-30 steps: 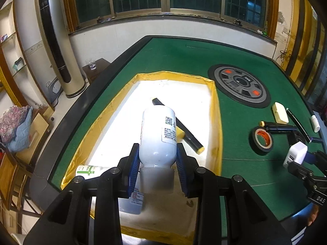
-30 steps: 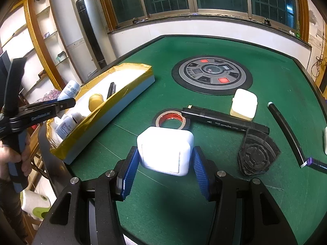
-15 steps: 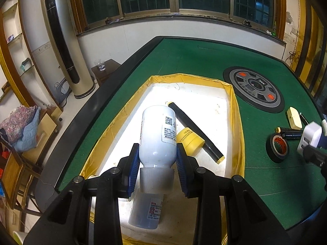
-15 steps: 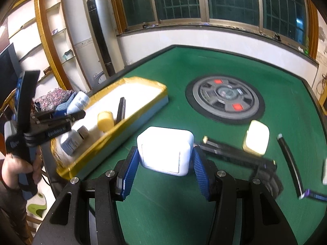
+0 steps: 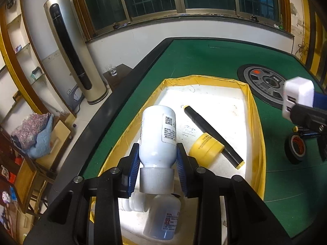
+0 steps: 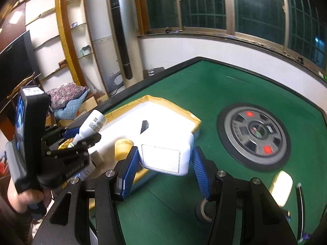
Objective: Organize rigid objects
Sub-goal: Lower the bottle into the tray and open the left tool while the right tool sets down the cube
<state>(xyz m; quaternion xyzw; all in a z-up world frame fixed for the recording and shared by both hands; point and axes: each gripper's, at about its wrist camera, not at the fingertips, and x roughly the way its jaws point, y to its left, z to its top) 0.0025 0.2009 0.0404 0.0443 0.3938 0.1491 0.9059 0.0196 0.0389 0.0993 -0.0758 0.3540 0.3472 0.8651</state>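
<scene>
Green felt covers the table, which carries a round grey-and-black dial panel set into its middle. Near the left edge sits a white tray with yellow taped rim; inside lie a black marker with yellow ends, a yellow tape roll touching it, and a clear small bottle at the near end. Above that tray, the left gripper is clamped on a white plastic bottle, cap toward the camera, base tilted up and away. At the tray's right rim, the right gripper pinches a white charger block between blue pads. On the felt beyond sit a black tape roll and a pale bar, possibly soap, blurred.
</scene>
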